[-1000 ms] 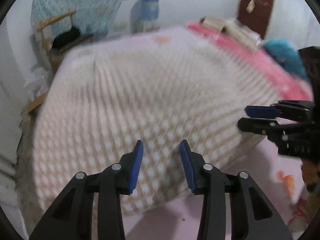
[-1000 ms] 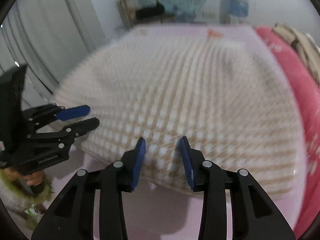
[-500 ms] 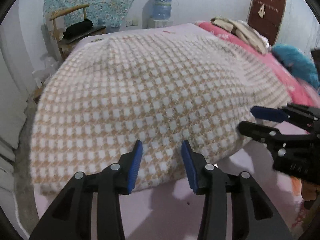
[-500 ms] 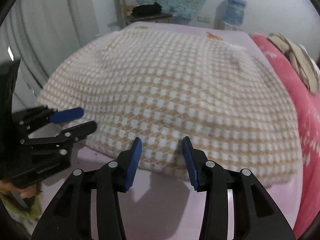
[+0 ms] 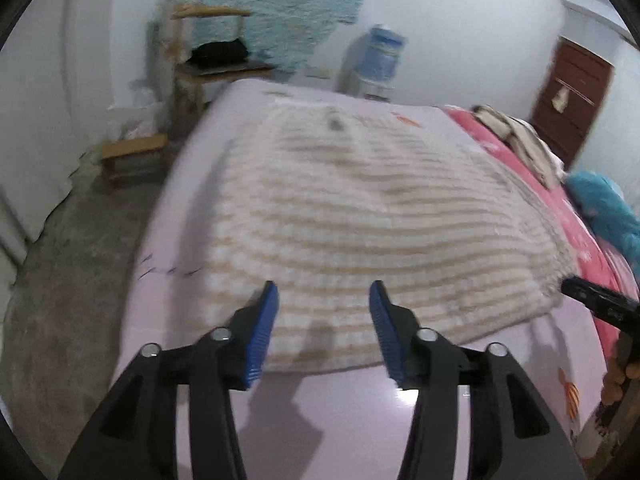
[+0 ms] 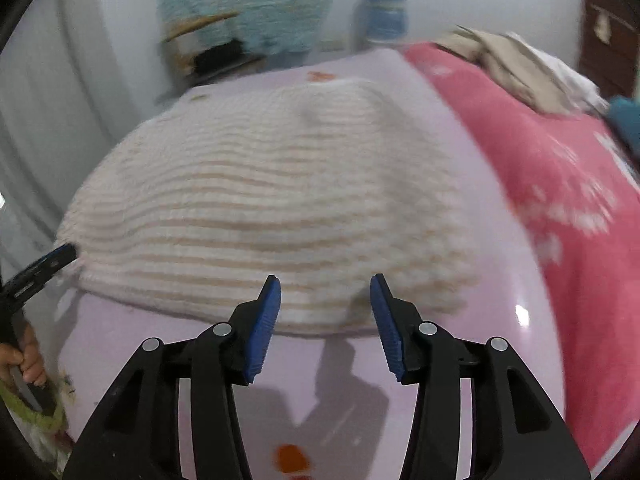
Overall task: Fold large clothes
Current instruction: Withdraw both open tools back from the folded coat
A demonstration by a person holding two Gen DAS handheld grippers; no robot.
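A large beige-and-white checked cloth (image 5: 368, 216) lies spread flat on the pale pink bed sheet (image 5: 352, 412); the right wrist view shows the same cloth (image 6: 272, 200). My left gripper (image 5: 324, 320) hovers over the cloth's near edge toward its left end, jaws opening, nothing between the blue pads. My right gripper (image 6: 325, 312) hovers over the near edge toward the right end, jaws opening as well, also empty. Each gripper's tip shows in the other's view: the right gripper (image 5: 592, 300) at the right margin, the left gripper (image 6: 44, 268) at the left margin, held by a hand (image 6: 24, 356).
A pink blanket (image 6: 560, 200) covers the bed's right side, with folded beige clothes (image 6: 516, 68) on it and a teal item (image 5: 608, 208). Beyond the bed stand a wooden chair (image 5: 208, 64), a water dispenser (image 5: 380, 60) and a brown door (image 5: 572, 96). Bare floor (image 5: 80, 280) lies left.
Both grippers have swung apart sideways along the cloth's near edge and rolled. Their jaws stand wider than before. Each now shows only at the margin of the other's view.
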